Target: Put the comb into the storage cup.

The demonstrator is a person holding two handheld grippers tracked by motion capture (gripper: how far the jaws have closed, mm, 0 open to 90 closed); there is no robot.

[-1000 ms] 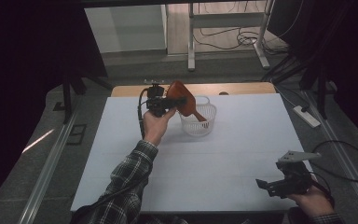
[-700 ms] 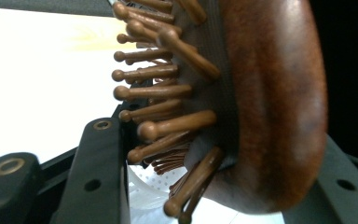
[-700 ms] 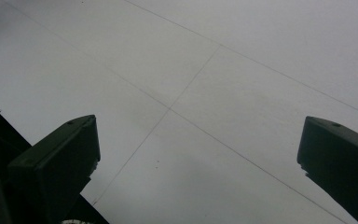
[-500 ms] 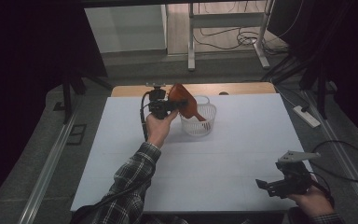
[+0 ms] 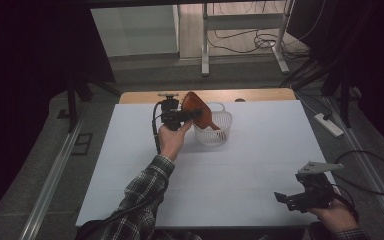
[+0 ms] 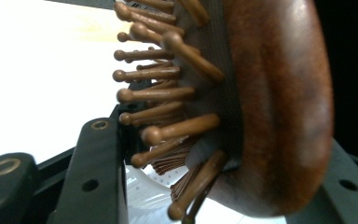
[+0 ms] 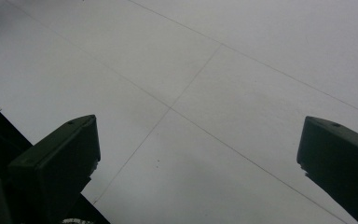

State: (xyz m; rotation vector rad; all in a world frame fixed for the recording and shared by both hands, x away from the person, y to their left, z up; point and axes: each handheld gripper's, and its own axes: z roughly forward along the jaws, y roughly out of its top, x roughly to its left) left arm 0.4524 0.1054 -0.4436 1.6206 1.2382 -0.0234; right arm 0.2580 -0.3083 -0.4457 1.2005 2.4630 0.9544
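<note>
A brown wooden hairbrush (image 5: 197,109) leans with its lower end inside a white mesh basket (image 5: 215,134) at the far middle of the white table (image 5: 250,170). My left gripper (image 5: 186,116) is shut on the brush from the left. Its jaws have just eased open a little, with the brush still between them. In the left gripper view the brush's back (image 6: 279,107) and bristles sit between the jaws of the left gripper (image 6: 223,149), and basket mesh (image 6: 144,186) shows below. My right gripper (image 5: 286,199) rests open near the front right edge, and the right gripper (image 7: 200,140) has bare table between its jaws.
A wooden strip (image 5: 250,94) borders the table's far edge. A power strip (image 5: 329,125) and cables lie on the floor to the right. Metal stand legs (image 5: 205,50) rise beyond the table.
My left gripper has edged slightly right and nearer with the hairbrush, its lower end staying in the basket. The right gripper has not moved.
</note>
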